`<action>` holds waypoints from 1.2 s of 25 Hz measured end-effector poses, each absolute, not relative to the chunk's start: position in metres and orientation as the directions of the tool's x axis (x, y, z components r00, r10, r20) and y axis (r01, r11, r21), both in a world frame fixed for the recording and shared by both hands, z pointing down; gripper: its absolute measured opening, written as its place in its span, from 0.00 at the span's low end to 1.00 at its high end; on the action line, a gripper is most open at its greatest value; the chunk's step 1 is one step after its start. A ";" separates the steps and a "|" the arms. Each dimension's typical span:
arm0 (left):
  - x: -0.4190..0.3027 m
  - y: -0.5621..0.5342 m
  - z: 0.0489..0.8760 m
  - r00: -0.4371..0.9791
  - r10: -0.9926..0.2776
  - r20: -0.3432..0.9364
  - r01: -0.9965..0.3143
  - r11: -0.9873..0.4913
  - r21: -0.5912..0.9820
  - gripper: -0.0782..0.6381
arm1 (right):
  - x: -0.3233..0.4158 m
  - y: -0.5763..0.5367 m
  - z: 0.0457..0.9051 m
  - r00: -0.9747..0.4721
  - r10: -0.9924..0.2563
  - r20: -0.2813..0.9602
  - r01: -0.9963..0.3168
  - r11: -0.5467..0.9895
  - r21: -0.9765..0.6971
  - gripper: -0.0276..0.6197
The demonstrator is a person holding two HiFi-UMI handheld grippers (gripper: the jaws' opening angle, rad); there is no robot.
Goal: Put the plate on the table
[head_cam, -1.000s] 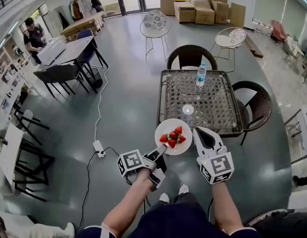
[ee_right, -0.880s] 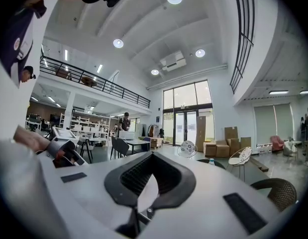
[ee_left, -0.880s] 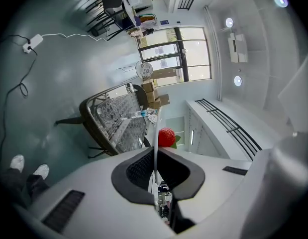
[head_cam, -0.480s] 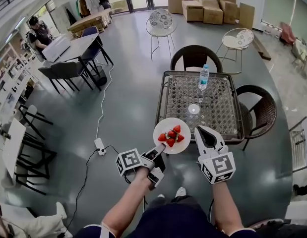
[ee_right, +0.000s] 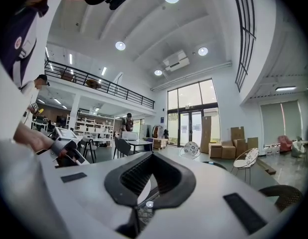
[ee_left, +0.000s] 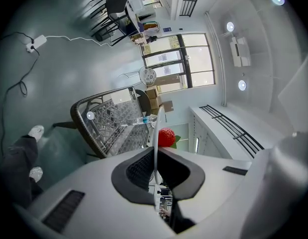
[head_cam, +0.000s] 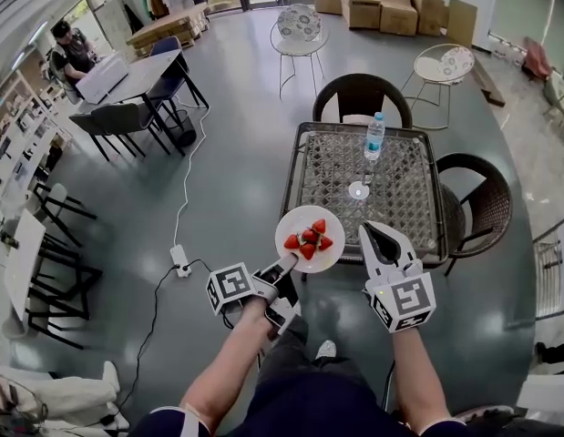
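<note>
A white plate carrying several strawberries is held in the air over the near left corner of the wicker glass-top table. My left gripper is shut on the plate's near rim. In the left gripper view the plate stands edge-on between the jaws, with a strawberry beside it and the table beyond. My right gripper hovers just right of the plate at the table's front edge, shut and empty. The same gripper holds nothing in its own view.
On the table stand a water bottle at the far side and a small clear glass near the middle. Dark wicker chairs flank the table at the back and right. A power strip with cables lies on the floor to the left.
The plate and my left gripper have drifted slightly left and away from me. The right gripper has hardly moved.
</note>
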State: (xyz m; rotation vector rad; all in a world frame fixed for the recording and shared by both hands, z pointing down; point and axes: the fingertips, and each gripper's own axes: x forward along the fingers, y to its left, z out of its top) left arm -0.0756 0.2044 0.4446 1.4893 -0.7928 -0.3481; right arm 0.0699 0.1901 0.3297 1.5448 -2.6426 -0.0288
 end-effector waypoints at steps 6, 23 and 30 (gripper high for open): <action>-0.070 0.169 0.448 0.728 -0.635 0.257 -0.265 0.085 0.960 0.13 | 0.075 0.166 0.336 -0.476 -0.875 0.084 -0.874 0.482 0.065 0.05; -0.070 0.029 0.477 0.805 -0.527 0.272 -0.259 0.101 0.961 0.13 | 0.061 0.042 0.382 -0.384 -0.901 0.200 -0.917 0.398 0.032 0.05; -0.076 -0.036 0.479 0.837 -0.474 0.274 -0.268 0.082 0.960 0.13 | 0.057 -0.017 0.384 -0.331 -0.917 0.223 -0.939 0.344 0.023 0.05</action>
